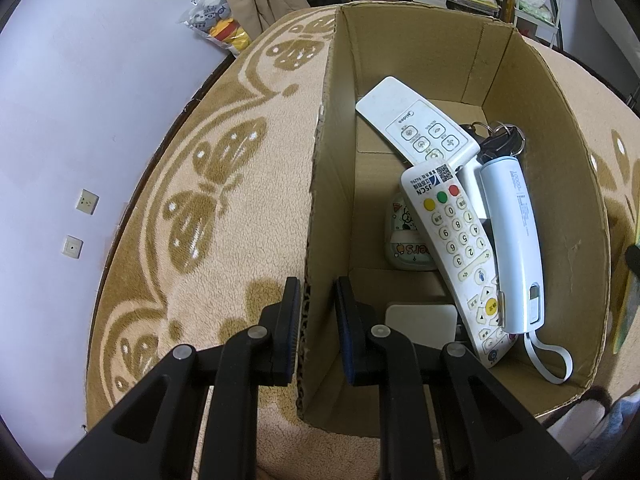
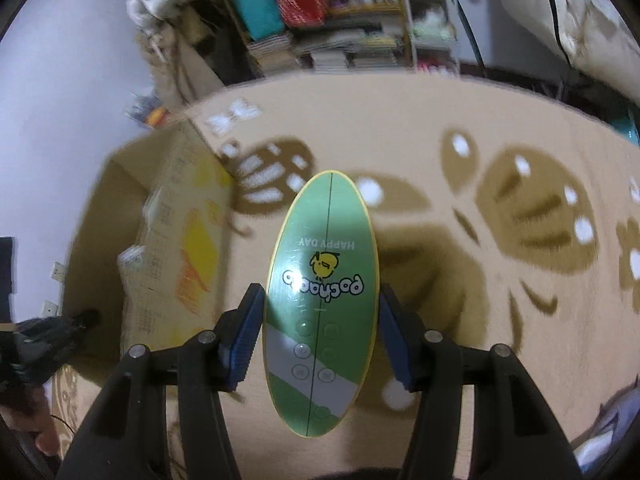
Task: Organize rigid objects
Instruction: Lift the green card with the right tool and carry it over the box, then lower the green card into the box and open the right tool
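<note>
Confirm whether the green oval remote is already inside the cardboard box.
No. The green oval remote sits between the fingers of the right hand-held gripper, above the patterned carpet, beside the cardboard box.

A cardboard box [image 1: 420, 60] is sitting on a patterned blanket [image 1: 224, 184], filling the left wrist view from twelve o'clock round to five. The left gripper [image 1: 318, 312] is straddling the box's wall at six o'clock, one jaw outside, one inside. Inside the box, a numbered remote [image 1: 460, 256] is lying at the centre, its far end resting over a second remote [image 1: 416, 120] toward twelve o'clock. A long handset [image 1: 516, 240] is lying just beside the numbered remote at three o'clock, with keys [image 1: 500, 138] behind it. A small case [image 1: 404, 240] is lying beneath, at nine o'clock. In the right wrist view, the right gripper [image 2: 322, 340] is holding an oval board [image 2: 324, 300] over the blanket, the box at nine o'clock, shelves [image 2: 340, 20] at twelve.
</note>
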A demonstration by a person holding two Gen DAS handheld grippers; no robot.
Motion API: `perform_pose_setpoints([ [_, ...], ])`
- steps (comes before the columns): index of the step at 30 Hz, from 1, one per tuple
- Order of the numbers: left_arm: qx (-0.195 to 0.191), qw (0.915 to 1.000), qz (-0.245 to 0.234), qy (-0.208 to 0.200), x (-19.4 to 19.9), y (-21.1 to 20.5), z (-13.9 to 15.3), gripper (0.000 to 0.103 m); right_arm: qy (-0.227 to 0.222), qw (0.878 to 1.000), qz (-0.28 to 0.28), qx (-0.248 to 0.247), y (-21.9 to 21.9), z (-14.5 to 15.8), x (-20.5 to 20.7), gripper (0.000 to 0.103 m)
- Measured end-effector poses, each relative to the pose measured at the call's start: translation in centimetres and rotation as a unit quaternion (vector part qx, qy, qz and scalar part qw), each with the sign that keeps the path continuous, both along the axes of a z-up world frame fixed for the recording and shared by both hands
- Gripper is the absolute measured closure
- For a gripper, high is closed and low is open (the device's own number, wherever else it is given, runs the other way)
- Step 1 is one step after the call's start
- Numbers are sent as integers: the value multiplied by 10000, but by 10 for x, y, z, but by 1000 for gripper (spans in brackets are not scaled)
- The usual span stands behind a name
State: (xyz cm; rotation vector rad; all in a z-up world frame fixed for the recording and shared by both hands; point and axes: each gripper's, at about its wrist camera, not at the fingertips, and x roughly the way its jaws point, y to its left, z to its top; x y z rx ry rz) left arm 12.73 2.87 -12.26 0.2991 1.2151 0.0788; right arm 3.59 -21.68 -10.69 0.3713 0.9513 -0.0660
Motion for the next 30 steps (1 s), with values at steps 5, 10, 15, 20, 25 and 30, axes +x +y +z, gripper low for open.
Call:
perform_pose_setpoints([
  [5, -9, 10000, 4, 7, 0, 0, 0, 86, -663, 9972, 282, 183, 37, 26, 4, 43],
  [10, -33, 10000, 8, 4, 0, 1, 1, 86, -961, 9930, 629, 277, 69, 35, 18, 43],
  [15, -44, 10000, 8, -2, -1, 2, 2, 86, -1067, 9905, 834, 247, 85, 37, 23, 43],
  [20, -47, 10000, 12, -1, 0, 2, 2, 86, -1136, 9886, 911, 373, 88, 29, 27, 43],
  [25, -63, 10000, 18, -1, 0, 2, 3, 86, -1180, 9864, 1081, 363, 93, 21, 38, 43],
  [30, -85, 10000, 22, -6, -1, 2, 3, 85, -1156, 9855, 1164, 424, 97, 12, 40, 43],
])
